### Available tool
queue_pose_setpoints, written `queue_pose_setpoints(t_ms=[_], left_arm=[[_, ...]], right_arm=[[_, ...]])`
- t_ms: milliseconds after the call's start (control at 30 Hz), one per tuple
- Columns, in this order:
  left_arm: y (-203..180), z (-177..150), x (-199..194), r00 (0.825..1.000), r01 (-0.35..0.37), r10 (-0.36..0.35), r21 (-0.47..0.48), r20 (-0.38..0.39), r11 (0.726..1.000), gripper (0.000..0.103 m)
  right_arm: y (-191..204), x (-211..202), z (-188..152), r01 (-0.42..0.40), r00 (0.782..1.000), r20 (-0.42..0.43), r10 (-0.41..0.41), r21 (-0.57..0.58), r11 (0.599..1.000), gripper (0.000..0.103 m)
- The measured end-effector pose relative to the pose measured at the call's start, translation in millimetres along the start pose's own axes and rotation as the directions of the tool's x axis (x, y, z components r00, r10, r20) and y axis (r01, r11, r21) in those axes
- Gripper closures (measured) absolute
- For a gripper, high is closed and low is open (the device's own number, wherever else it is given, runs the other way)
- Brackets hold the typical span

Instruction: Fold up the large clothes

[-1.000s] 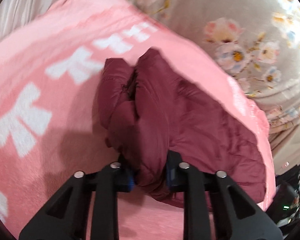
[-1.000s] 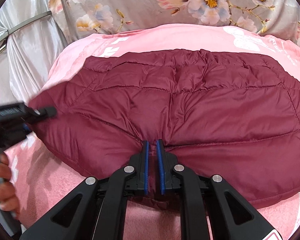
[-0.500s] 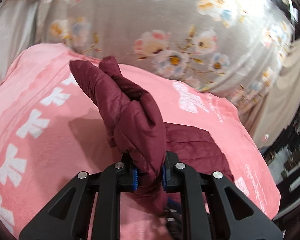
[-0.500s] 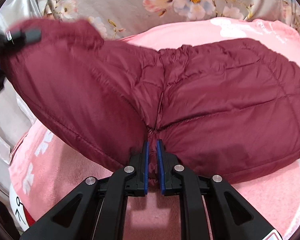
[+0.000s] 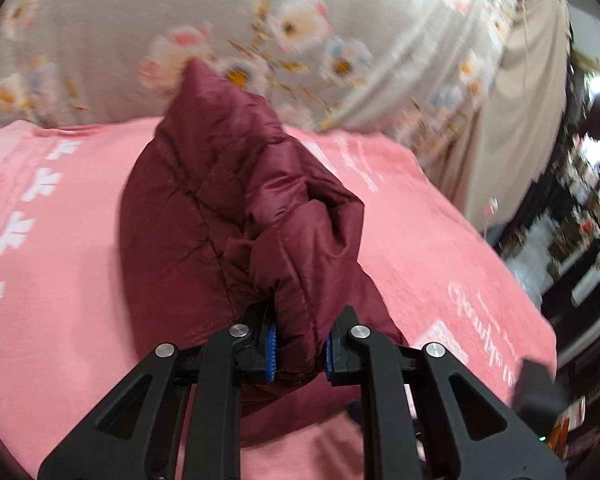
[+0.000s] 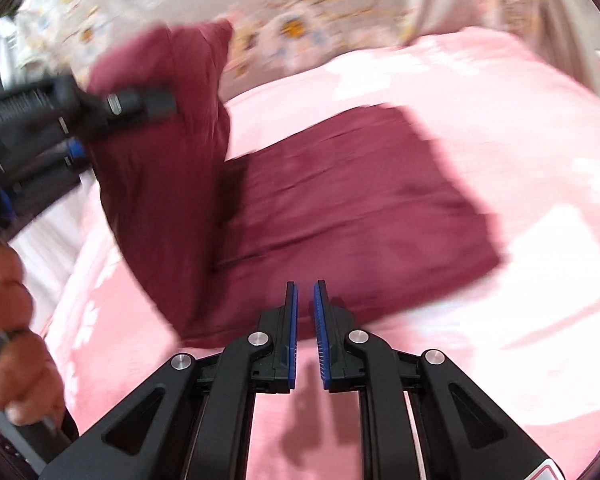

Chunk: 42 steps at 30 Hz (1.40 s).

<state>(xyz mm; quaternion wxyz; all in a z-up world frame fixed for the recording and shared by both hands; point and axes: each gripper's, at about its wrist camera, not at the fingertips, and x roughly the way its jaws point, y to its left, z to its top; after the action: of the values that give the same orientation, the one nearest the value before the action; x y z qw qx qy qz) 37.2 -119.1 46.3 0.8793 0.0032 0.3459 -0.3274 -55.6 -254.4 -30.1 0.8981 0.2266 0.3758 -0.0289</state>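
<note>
**Soft puffy jacket, half lifted for the fold**

The maroon jacket (image 6: 340,200) lies on the pink blanket (image 6: 500,320). The left tool (image 5: 299,354) clamps a thick bunch of its raised edge. The right tool (image 6: 304,336) stands narrow, with nothing between its jaws. The fabric looks light, slippery and springy; seams probably give the best hold.

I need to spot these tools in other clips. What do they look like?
Both the left tool and the right tool are matte black plastic: two straight fingers lined with ribbed blue pads, carried on angled linkage arms with triangular cut-outs and round silver pivot pins.
</note>
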Motion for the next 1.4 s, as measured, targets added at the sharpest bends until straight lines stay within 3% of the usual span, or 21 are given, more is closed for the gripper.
queue_pose_setpoints(t_ms=[100,267,400,467,533,567,600,667,767,833,933,1067,1200,1233,1300,1333,1400], left_arm=[[-25,-12,39,0.997,0.014,-0.011,0.037,-0.082,0.999,0.088],[-51,-40,101,0.976,0.007,0.007,0.065,-0.216,0.998,0.088],[-58,-51,111,0.971,-0.002,0.022,0.084,-0.238,0.996,0.086],[-52,-45,98,0.970,0.050,-0.038,0.045,-0.241,0.998,0.080],[-44,-30,81,0.968,0.118,-0.118,-0.017,-0.221,0.993,0.069],[-38,-22,67,0.968,0.154,-0.160,-0.043,-0.194,0.987,0.058],[-30,-10,47,0.972,0.182,-0.189,-0.064,-0.141,0.981,0.045],[-17,8,18,0.979,0.194,-0.199,-0.092,-0.043,0.977,0.030],[16,41,-19,0.976,0.213,-0.201,-0.162,0.089,0.963,0.023],[39,62,-30,0.981,0.157,-0.129,-0.207,0.142,0.966,0.023],[65,83,-24,0.989,0.014,0.022,-0.246,0.145,0.969,0.023],[97,98,8,0.991,-0.089,0.115,-0.315,0.064,0.945,0.023],[115,105,45,0.980,-0.189,0.201,-0.318,0.006,0.929,0.023],[119,106,58,0.975,-0.214,0.221,-0.316,-0.017,0.924,0.023],[124,104,75,0.973,-0.230,0.224,-0.321,-0.055,0.919,0.023],[124,102,85,0.973,-0.230,0.217,-0.327,-0.076,0.917,0.023],[121,97,100,0.972,-0.231,0.208,-0.319,-0.106,0.919,0.024]], right_arm=[[-32,-18,3,0.061,0.998,0.026,-0.063,0.057,0.996,0.090],[-51,-27,5,0.128,0.990,0.046,-0.131,0.070,0.989,0.090],[-63,-28,10,0.137,0.989,0.047,-0.142,0.088,0.987,0.090],[-68,-30,16,0.138,0.988,0.050,-0.143,0.099,0.986,0.090],[-71,-36,28,0.136,0.987,0.066,-0.144,0.103,0.985,0.083],[-70,-41,34,0.135,0.986,0.080,-0.143,0.098,0.986,0.073],[-68,-47,44,0.130,0.985,0.105,-0.139,0.088,0.988,0.067],[-61,-58,64,0.101,0.981,0.156,-0.112,0.075,0.992,0.049],[-45,-67,106,0.011,0.976,0.219,-0.023,0.058,0.998,0.041],[-31,-63,133,-0.050,0.973,0.229,0.039,0.039,0.998,0.029],[-10,-32,176,-0.100,0.981,0.169,0.093,0.034,0.994,0.026],[8,40,217,0.019,1.000,0.019,-0.021,0.089,0.996,0.026],[13,97,225,0.144,0.987,-0.093,-0.132,0.135,0.980,0.026],[11,107,223,0.160,0.982,-0.122,-0.143,0.148,0.976,0.028],[4,127,215,0.176,0.973,-0.179,-0.145,0.172,0.969,0.055],[-1,133,210,0.176,0.971,-0.194,-0.140,0.180,0.968,0.090],[-12,131,202,0.144,0.979,-0.169,-0.111,0.198,0.970,0.097]])
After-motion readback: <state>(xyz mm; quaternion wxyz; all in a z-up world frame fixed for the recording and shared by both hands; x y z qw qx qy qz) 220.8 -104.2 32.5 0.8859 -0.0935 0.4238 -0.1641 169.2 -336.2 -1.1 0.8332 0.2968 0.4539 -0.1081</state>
